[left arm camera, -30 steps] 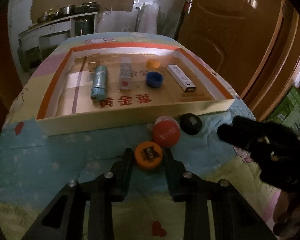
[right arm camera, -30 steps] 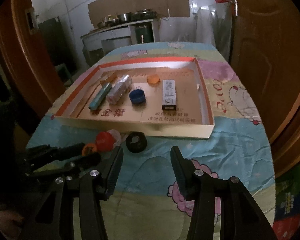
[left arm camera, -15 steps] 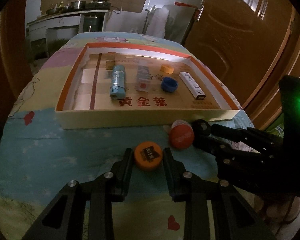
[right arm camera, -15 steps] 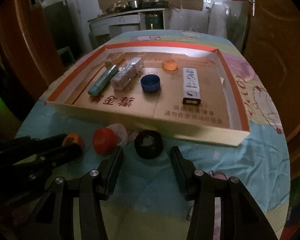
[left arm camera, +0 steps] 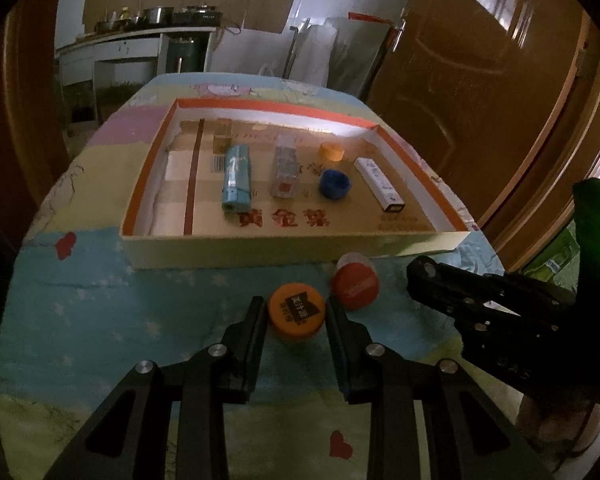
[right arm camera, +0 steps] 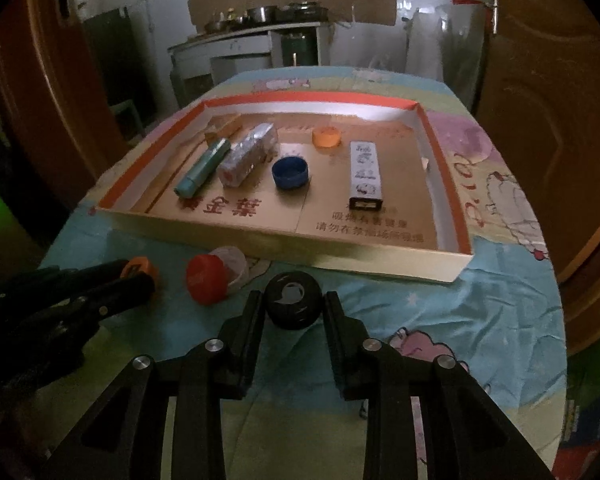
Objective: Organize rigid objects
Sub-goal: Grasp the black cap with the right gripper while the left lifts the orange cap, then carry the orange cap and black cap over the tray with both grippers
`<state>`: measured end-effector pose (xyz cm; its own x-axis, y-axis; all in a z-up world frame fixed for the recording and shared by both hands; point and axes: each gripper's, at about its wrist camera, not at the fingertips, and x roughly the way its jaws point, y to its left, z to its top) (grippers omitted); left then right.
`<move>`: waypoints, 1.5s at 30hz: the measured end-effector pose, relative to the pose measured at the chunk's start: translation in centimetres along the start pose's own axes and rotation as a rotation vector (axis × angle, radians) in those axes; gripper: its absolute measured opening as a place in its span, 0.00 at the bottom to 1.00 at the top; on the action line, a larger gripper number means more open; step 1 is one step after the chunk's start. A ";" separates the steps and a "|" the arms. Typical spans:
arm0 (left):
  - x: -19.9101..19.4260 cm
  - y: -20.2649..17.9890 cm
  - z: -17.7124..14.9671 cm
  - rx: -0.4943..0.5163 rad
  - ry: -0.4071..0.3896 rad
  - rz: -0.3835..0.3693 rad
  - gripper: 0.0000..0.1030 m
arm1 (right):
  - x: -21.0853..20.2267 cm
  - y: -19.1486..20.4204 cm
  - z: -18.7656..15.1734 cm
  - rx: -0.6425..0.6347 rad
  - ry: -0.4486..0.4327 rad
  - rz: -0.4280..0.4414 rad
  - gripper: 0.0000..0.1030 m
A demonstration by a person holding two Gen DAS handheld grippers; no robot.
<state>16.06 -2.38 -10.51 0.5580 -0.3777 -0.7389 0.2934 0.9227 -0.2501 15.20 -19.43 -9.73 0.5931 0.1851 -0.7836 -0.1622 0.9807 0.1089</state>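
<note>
My left gripper (left arm camera: 296, 314) is shut on an orange bottle cap with a black label (left arm camera: 296, 310), which rests on the patterned cloth. My right gripper (right arm camera: 294, 304) has a black cap (right arm camera: 294, 299) between its fingers; its jaws are closing and both pads touch the cap. A red cap (left arm camera: 356, 286) (right arm camera: 206, 278) lies between the two grippers, leaning against a whitish cap (right arm camera: 232, 262). Just beyond them stands a shallow cardboard tray (left arm camera: 292, 252) (right arm camera: 340, 256) with an orange rim. In the left wrist view the right gripper (left arm camera: 420, 276) hides the black cap.
The tray holds a teal tube (left arm camera: 238, 178), a clear box (left arm camera: 286, 170), a blue cap (left arm camera: 334, 184), a small orange cap (left arm camera: 331, 151) and a white box (left arm camera: 380, 184). A brown door (left arm camera: 480, 80) stands at the right. A counter with pots (left arm camera: 148, 28) lies beyond the table.
My right gripper has come forward to the black cap and its jaws have closed onto it. The left gripper still grips the orange cap in the same spot.
</note>
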 end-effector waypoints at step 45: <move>-0.2 -1.7 11.0 0.030 -0.116 0.074 0.30 | -2.3 -1.7 8.1 -0.047 -0.133 -0.017 0.30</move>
<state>24.00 -4.77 -3.07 0.6646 -0.3169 -0.6767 0.2706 0.9462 -0.1774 20.48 -21.02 -3.21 0.6947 0.1779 -0.6970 -0.1862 0.9804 0.0647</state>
